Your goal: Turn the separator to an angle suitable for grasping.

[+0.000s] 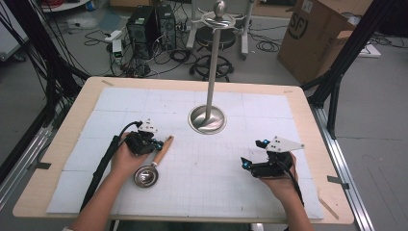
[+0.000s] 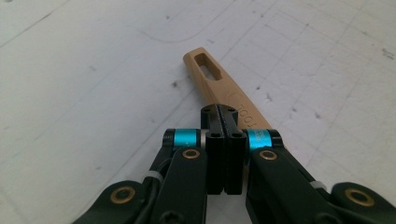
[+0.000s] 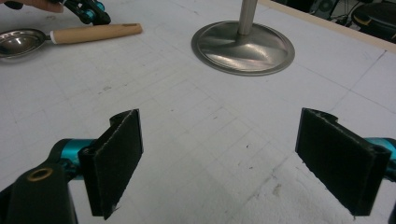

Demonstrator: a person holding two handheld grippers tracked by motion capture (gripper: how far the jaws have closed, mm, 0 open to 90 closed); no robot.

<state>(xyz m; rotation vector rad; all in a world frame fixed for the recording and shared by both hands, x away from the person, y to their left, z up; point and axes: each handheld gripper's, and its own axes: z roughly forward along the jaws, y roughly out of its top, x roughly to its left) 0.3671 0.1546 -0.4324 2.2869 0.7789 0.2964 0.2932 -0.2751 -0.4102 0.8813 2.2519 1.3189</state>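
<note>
2 grippers work the table: the left gripper (image 1: 155,143) has its jaws pressed together just over the ladle's (image 1: 155,163) wooden handle, holding nothing, while the right gripper (image 1: 254,155) rests wide open and empty. To lift the ladle, I'd open the left jaws and straddle the handle mid-length. It lies on the white gridded mat (image 1: 226,168) near the steel stand (image 1: 208,118); cables, computers and a cardboard box (image 1: 320,36) crowd the floor.
</note>
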